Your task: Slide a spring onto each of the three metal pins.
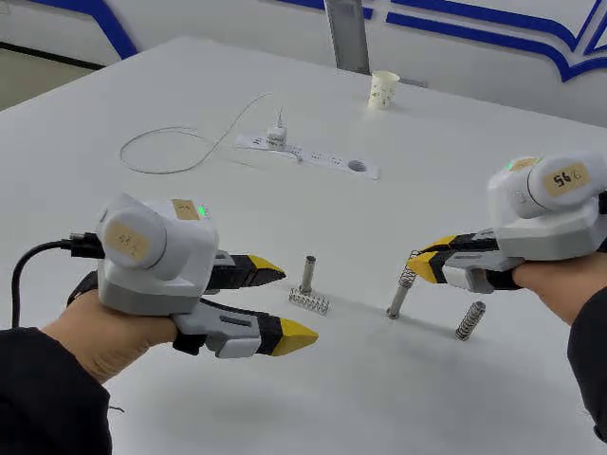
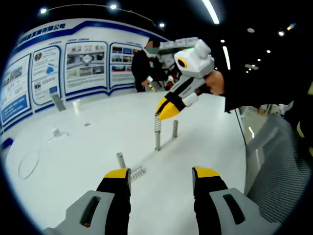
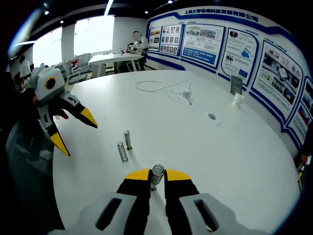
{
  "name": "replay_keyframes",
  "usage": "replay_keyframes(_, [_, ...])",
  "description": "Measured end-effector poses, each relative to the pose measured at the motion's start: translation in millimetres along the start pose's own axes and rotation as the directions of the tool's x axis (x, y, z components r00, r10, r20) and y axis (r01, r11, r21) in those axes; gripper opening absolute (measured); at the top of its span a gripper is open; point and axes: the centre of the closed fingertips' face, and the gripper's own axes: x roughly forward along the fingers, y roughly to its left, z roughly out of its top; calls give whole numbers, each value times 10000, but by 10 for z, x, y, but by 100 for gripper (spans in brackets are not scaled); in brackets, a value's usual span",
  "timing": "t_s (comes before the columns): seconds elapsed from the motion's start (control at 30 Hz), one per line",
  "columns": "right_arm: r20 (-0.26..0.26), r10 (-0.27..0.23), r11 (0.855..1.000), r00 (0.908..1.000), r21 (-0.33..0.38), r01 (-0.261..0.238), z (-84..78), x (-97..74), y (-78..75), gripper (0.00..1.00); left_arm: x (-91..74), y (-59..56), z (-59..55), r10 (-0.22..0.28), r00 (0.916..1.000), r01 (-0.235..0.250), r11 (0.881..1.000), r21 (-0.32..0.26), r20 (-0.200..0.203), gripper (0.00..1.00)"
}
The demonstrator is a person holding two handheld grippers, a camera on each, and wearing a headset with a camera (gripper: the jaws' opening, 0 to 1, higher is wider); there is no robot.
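My right gripper [image 1: 427, 258] pinches a spring [image 3: 157, 171], apparently barely onto the middle pin [image 1: 397, 303], left gripper [image 2: 161, 172] gaping; an off-axis push could topple the pin.

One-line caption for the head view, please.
Right gripper holds a spring atop the middle pin; left gripper hangs open near a loose spring lying by another pin.

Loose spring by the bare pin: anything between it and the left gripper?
Nothing visible. The open left gripper faces the loose spring lying beside the bare pin, with only bare table between them.
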Motion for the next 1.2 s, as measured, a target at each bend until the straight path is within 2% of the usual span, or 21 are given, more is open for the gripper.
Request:
replay_keyframes(0.07, [-101, -96, 9998, 9999, -188, 94, -11, -1, -6, 11, 2, 2, -5, -6, 10000, 6, 10000, -3, -11, 52])
replay_keyframes(0.2, [-112, -99, 9999, 9999, 26, 99, -18, -7, -29, 11, 5, 2, -10, -28, 10000, 28, 10000, 14, -27, 51])
replay_keyframes(0.73, [-206, -85, 9999, 9998, 51, 86, -13, -2, -24, 11, 9, -2, -23, -52, 10000, 52, 10000, 17, -77, 51])
replay_keyframes(1.2, [-346, -22, 9999, 9994, 164, 28, -106, 80, -11, 11, 0, 4, -20, -34, 10000, 34, 10000, 4, -47, 51])
